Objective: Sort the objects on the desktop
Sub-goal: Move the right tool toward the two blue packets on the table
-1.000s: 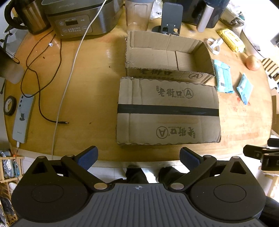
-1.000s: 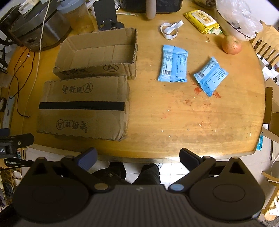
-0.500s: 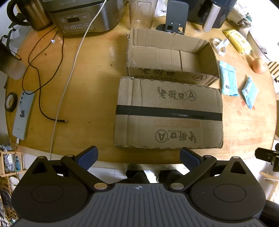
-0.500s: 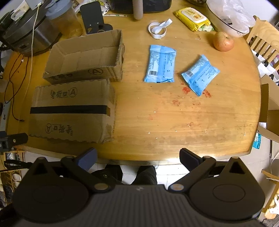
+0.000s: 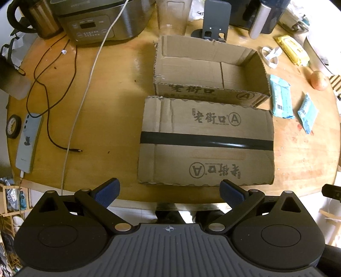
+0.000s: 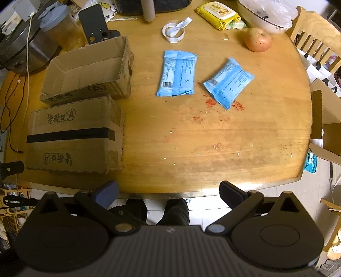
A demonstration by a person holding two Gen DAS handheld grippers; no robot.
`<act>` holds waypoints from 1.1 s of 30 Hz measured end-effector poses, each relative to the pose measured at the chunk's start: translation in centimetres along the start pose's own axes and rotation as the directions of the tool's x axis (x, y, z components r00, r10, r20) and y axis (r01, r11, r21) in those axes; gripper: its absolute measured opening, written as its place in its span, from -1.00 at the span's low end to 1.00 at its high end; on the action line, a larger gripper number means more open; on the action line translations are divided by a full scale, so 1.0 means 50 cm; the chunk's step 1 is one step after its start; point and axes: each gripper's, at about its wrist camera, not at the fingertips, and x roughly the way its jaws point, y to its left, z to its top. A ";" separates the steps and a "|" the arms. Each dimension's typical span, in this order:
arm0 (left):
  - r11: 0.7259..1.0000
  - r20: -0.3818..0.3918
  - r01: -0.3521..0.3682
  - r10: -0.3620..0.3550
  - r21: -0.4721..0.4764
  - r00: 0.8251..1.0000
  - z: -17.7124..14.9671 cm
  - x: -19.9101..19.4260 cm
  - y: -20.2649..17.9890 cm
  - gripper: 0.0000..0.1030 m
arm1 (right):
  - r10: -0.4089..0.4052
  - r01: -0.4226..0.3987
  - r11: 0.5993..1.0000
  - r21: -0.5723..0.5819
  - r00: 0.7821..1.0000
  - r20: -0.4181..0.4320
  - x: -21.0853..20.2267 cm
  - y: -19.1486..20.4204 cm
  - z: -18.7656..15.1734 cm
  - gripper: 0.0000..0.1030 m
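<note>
Two blue packets lie on the wooden table: one (image 6: 176, 73) (image 5: 281, 99) just right of the open cardboard tray (image 6: 89, 70) (image 5: 210, 72), the other (image 6: 229, 82) (image 5: 308, 113) further right. A closed cardboard box with a black tape stripe (image 5: 205, 141) (image 6: 72, 134) sits in front of the tray. My left gripper (image 5: 169, 192) is open, empty, at the table's near edge in front of the closed box. My right gripper (image 6: 168, 191) is open, empty, over the near edge in front of the packets.
A white tape loop (image 6: 174, 31), a yellow wipes pack (image 6: 219, 13) and an apple (image 6: 258, 39) lie at the far right. A rice cooker (image 5: 102, 19), kettle (image 5: 40, 18), cables (image 5: 64, 85), a phone (image 5: 28, 140) and a phone stand (image 5: 215, 21) occupy the left and back. A chair (image 6: 315, 40) stands right.
Both grippers have drifted forward and slightly left over the table edge; the boxes and packets appear larger. Nothing on the table has moved, and both grippers stay open.
</note>
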 end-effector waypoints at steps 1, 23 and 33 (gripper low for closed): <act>1.000 0.001 0.001 -0.001 0.003 1.000 0.000 0.000 -0.004 1.00 | 0.001 -0.001 1.000 0.003 1.000 0.001 0.000 -0.004 0.000 1.00; 0.993 0.010 0.010 -0.011 0.115 1.000 0.008 0.002 -0.097 1.00 | -0.003 0.000 0.992 0.125 1.000 0.028 -0.012 -0.081 -0.035 1.00; 0.986 0.000 0.024 -0.024 0.163 1.000 0.014 0.008 -0.142 1.00 | -0.013 0.008 0.986 0.168 0.999 0.030 -0.015 -0.116 -0.050 1.00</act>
